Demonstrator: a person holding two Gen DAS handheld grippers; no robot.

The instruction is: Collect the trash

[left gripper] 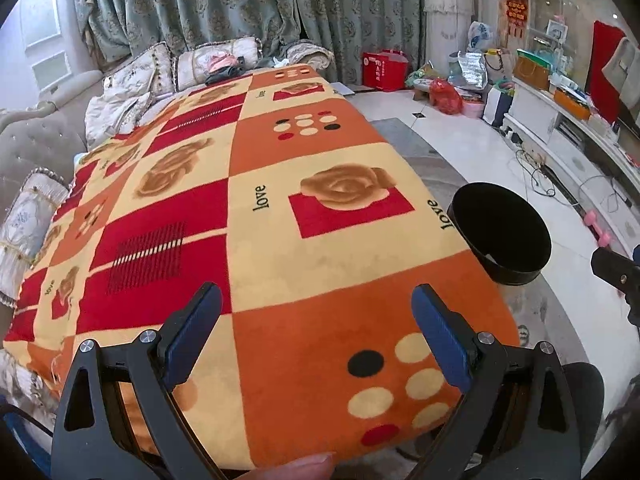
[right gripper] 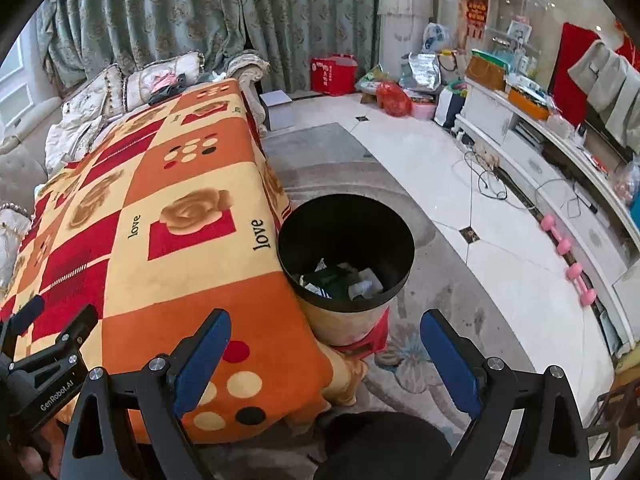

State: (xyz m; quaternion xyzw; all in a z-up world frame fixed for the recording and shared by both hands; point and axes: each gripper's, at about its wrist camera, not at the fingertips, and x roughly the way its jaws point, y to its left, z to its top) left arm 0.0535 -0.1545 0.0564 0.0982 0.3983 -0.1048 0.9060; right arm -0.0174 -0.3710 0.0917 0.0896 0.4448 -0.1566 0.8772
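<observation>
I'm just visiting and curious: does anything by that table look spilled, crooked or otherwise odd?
Nothing looks spilled. The black bin stands upright against the edge of the table's patterned cloth, with the scraps inside it. The cloth top shows no litter. Both grippers are open and hold nothing.

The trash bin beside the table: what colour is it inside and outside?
The trash bin is black inside and at the rim, beige on the lower outer wall. The right wrist view shows it best.

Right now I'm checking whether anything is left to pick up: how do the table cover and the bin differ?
The table cover is flat, patterned in orange, red and cream, with no litter showing on it; the bin is round, black inside, and holds paper and wrappers. The cover lies on top of the table, while the bin stands lower, against the table's edge. Neither is held by a claw.
</observation>
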